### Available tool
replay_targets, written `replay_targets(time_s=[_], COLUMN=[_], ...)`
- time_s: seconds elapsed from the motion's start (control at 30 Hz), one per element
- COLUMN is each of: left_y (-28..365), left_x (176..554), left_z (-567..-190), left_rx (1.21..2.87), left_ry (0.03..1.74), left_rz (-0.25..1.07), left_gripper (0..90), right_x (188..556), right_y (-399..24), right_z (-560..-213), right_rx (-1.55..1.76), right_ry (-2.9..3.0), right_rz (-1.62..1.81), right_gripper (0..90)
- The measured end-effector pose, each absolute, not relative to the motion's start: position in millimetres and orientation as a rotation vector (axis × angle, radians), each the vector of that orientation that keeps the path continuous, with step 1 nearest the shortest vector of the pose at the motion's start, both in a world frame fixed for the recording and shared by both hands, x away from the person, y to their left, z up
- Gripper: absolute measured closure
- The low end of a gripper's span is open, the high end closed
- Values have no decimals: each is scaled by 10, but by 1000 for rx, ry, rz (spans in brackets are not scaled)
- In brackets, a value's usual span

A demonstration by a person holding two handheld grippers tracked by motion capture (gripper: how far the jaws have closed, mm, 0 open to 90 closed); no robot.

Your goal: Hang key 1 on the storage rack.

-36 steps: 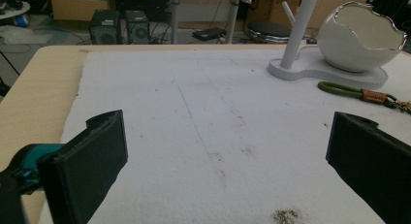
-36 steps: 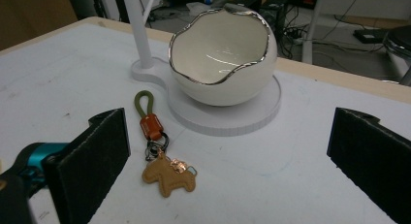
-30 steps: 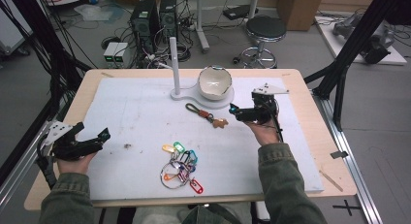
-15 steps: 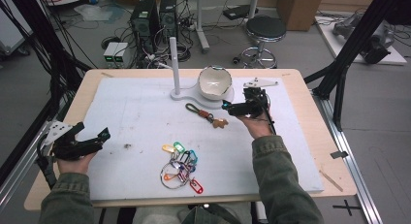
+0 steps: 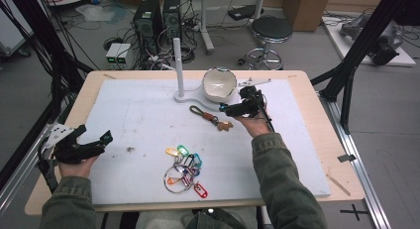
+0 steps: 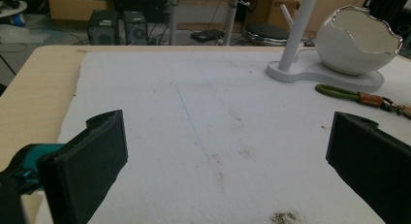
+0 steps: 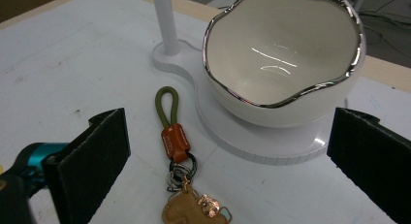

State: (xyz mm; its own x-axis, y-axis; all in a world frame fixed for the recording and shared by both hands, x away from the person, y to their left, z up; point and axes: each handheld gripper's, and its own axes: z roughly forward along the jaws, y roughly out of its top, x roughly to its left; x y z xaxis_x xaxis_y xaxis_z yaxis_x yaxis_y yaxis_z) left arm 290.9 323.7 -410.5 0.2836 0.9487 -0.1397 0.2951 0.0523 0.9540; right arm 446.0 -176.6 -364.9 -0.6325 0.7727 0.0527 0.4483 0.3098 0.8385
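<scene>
Reaching over the green loop keychain [image 7: 175, 136], the right gripper [image 5: 236, 108] has its jaws wide apart and holds nothing. The keychain lies flat on the white mat [image 5: 148, 120], near the far right part of the tabletop, just beside the round base of the white egg-shaped bowl [image 7: 286, 59]. A small tan charm [image 7: 194, 209] hangs on its ring. It looks like the job has hardly begun: the keychain is not picked up yet, the bowl is empty, and the thin white post [image 5: 177, 65] on the same stand has nothing on it. The left gripper [image 5: 81, 147] rests near the near left corner, also wide open and empty. A bunch of keys with bright tags [image 5: 185, 167] lies near the near edge, untouched. The mat has a few brown specks. Past the wooden table [image 5: 317, 140] are computer towers [image 5: 161, 16], a black stool [image 5: 270, 30] and many cables on the grey floor.
</scene>
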Motion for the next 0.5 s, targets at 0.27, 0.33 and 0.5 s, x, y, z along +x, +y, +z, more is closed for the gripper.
replay_targets(time_s=[0.27,0.33,0.5], left_y=[3239,3237,3242], left_x=[2910,2908,2912], left_z=[-4105,-4104,-4106], left_rx=[1466,1464,1460], left_ry=[1222,1220,1223], left_rz=[758,755,755], left_gripper=[17,17,17], right_x=[4555,4582,4624], right_y=[-1585,-1523,-1470], right_z=[-3687,-3737,-3819], right_rx=[1077,1072,1079], right_ry=[2299,2324,2359], right_rz=[1234,1221,1193], right_gripper=[6,6,6])
